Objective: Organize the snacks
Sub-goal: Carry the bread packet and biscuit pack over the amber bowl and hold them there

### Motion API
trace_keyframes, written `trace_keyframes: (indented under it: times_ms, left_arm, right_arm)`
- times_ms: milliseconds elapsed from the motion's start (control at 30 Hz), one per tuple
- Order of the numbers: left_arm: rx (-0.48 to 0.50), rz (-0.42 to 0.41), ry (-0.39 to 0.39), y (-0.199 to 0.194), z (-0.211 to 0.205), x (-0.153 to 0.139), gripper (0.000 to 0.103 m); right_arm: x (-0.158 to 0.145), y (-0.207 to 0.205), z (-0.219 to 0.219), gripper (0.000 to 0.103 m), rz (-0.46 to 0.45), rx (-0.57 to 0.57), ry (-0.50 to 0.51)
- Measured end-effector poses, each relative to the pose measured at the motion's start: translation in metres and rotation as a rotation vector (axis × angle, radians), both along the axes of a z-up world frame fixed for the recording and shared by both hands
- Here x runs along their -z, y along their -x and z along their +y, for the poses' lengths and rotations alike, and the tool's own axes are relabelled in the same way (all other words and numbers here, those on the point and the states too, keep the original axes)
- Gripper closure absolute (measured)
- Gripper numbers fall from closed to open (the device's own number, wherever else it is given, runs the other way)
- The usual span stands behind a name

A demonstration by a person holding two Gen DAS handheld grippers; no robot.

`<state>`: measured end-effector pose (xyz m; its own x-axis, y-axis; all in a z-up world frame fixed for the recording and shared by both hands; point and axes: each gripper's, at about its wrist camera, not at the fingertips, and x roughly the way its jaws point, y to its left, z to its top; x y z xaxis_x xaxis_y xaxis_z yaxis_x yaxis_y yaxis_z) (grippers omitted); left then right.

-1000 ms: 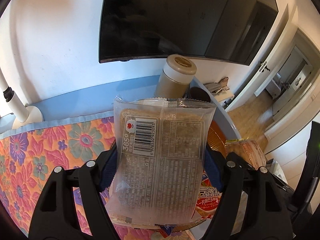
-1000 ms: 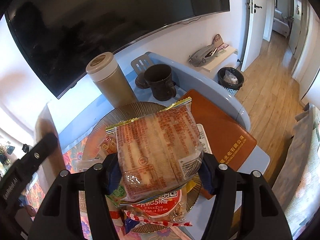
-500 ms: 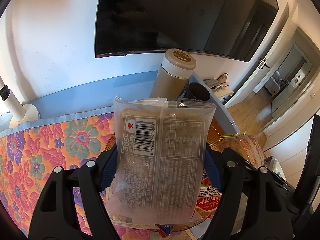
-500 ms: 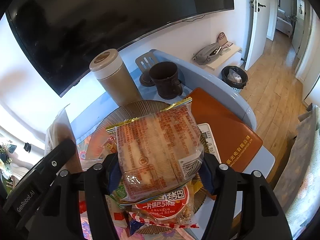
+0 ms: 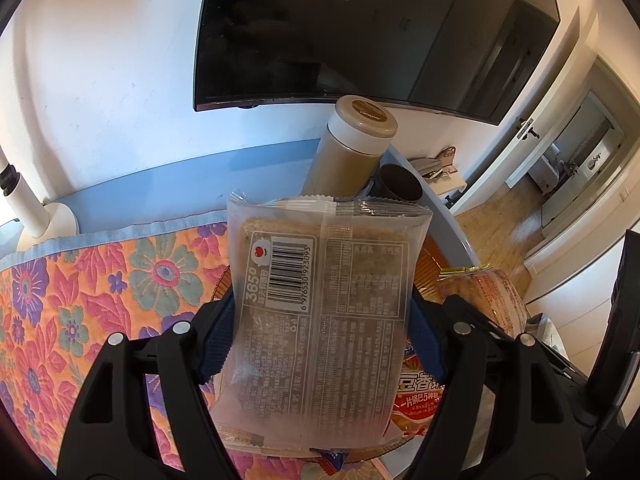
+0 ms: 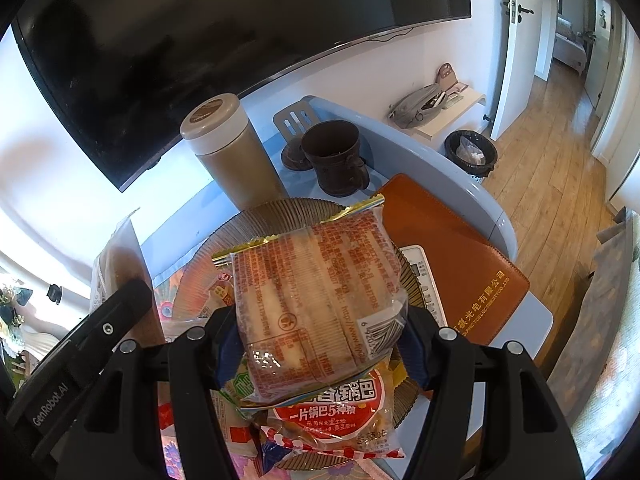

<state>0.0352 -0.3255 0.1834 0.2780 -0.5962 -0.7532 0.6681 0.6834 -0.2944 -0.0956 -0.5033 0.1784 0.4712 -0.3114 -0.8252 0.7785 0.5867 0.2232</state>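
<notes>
- Left wrist view: the left claw (image 5: 320, 334) pinches a clear bread packet (image 5: 326, 300) by its sides, held above the ribbed plate (image 5: 430, 272), probably to add it.
- The right claw (image 6: 316, 340) pinches an orange-printed cake packet (image 6: 316, 300) over the same plate's snack pile (image 6: 332, 420), likely gathering everything together.

Both wrist views look down closely, sharing the plate (image 6: 280, 216) and flask (image 5: 352, 148)
</notes>
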Motion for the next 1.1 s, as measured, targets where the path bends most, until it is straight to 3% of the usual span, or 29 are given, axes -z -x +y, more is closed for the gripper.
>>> trace_keyframes:
  times_ms: [1100]
  left_arm:
    - [0.006, 0.025, -0.001, 0.0019, -0.0008, 0.0046, 0.028]
  right_arm:
    - [0.0005, 0.0027, 0.0028, 0.039, -0.001, 0.007, -0.013]
